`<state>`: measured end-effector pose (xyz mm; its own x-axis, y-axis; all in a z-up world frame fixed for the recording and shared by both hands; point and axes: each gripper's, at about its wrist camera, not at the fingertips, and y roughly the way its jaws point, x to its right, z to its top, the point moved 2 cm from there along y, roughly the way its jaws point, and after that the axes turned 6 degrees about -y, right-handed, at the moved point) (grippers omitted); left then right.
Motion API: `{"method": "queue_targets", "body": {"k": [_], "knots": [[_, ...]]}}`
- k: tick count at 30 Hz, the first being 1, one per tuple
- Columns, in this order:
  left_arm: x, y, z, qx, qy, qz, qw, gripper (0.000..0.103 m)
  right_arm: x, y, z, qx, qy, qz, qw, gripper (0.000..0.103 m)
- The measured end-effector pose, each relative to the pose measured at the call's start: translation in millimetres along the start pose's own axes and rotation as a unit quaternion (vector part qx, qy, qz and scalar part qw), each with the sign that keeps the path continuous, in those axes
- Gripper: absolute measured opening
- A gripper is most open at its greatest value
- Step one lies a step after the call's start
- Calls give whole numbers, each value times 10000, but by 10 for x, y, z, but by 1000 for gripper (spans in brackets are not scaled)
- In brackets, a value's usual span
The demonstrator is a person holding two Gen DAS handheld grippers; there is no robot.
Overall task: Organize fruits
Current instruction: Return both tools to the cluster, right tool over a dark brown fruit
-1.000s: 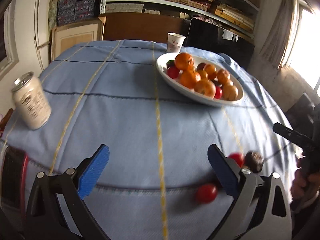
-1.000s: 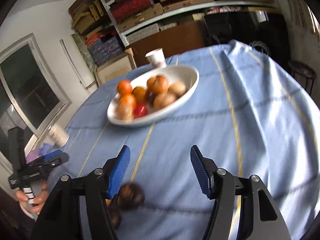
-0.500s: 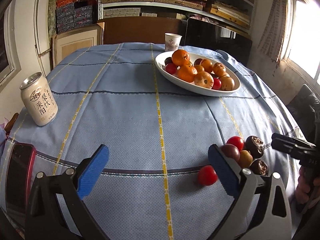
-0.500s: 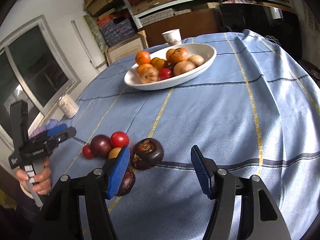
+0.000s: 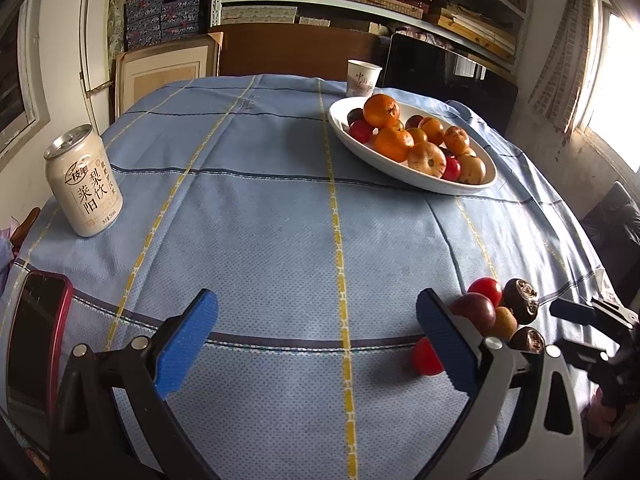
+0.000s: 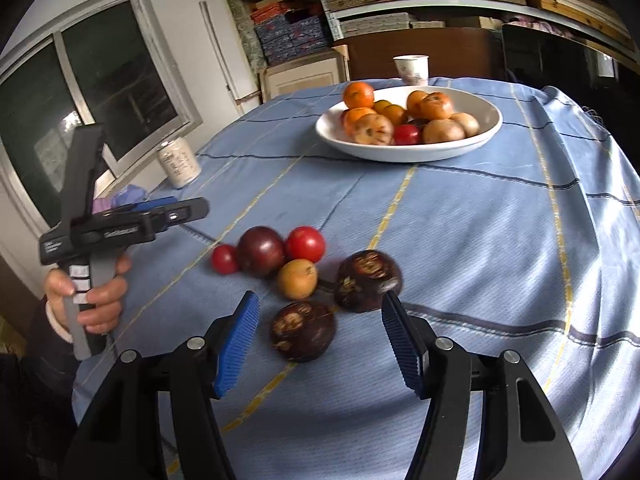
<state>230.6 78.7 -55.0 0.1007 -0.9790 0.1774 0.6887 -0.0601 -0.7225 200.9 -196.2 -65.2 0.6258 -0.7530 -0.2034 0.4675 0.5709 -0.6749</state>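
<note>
The right gripper (image 6: 318, 330) hovers with its blue-padded jaws apart and nothing clamped, and just ahead of its tips sits a dark brown, rough-skinned round fruit (image 6: 303, 331), with a second one (image 6: 368, 280) up against the right-hand pad. Risk here: these fruits are round and loose on the blue checked cloth of the desk (image 6: 500, 248), so a pad that lands off-centre could nudge one into a roll, and the second dark fruit is close enough to get bumped or pinched along with the first. Beyond the tips lie one small yellow-brown fruit (image 6: 297, 278), one glossy purple plum-like fruit (image 6: 261, 251), one larger red tomato (image 6: 305, 244) and one smaller red tomato (image 6: 225, 259); that makes six loose pieces, two dark, two red, one purple, one yellow. The left gripper (image 5: 316, 336) is open too and empty, that cluster just past its right finger. Farther ahead, the white oval ceramic bowl (image 6: 486, 130) is already heaped, roughly ten fruits showing, so another drop could topple the pile.
</note>
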Motion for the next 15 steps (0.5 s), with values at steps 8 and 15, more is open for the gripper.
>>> {"method": "queue_targets", "body": {"k": [8, 15], "knots": [[-9, 11, 2, -7, -2, 30, 10000, 98, -153, 61, -46, -280, -175, -205, 9992, 64], [-25, 4, -1, 26, -12, 79, 10000, 98, -207, 160, -63, -548, -233, -339, 9976, 59]]}}
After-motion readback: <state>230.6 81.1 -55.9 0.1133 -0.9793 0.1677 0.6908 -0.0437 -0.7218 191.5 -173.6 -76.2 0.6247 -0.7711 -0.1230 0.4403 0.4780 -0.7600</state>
